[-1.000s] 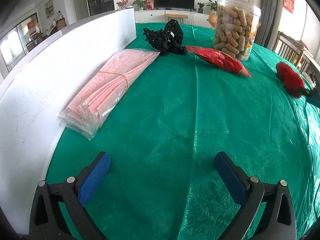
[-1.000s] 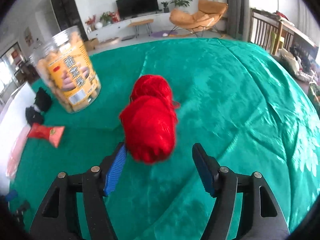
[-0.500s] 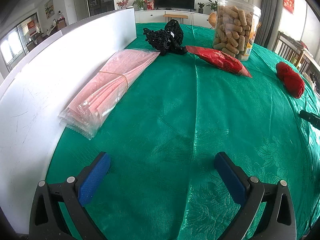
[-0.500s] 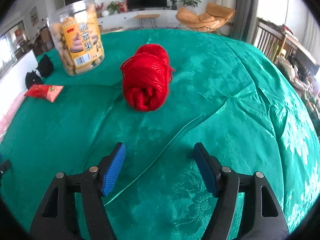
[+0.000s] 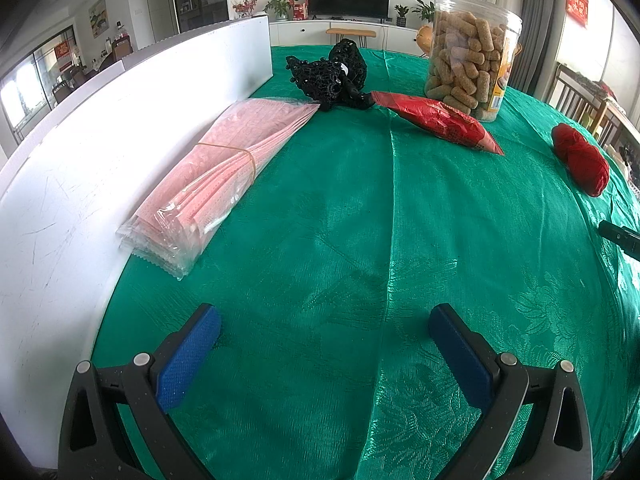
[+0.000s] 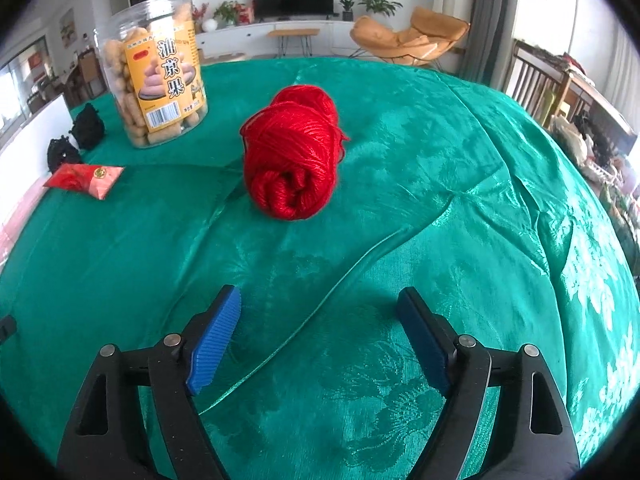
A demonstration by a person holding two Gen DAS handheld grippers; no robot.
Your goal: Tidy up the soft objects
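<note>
A red yarn skein (image 6: 294, 152) lies on the green tablecloth (image 6: 440, 200), well ahead of my right gripper (image 6: 320, 312), whose jaws are opening with nothing between them. The same yarn (image 5: 582, 158) shows at the far right in the left wrist view. My left gripper (image 5: 324, 328) hovers open and empty over bare cloth. A bundle of pink face masks (image 5: 224, 172) in clear wrap lies along the white board (image 5: 80, 152). A black lacy fabric heap (image 5: 332, 74) sits behind it, beside a red snack packet (image 5: 438, 122).
A tall clear jar of biscuit sticks (image 6: 156, 68) stands at the back left of the yarn. The white board walls the table's left side. A chair (image 6: 408, 38) and room furniture lie beyond the table edge. The right gripper's finger tip (image 5: 620, 236) pokes in at the right.
The right gripper let go of the red yarn, drew back and widened; the yarn now rests on the cloth ahead of it. The left gripper has kept still.
</note>
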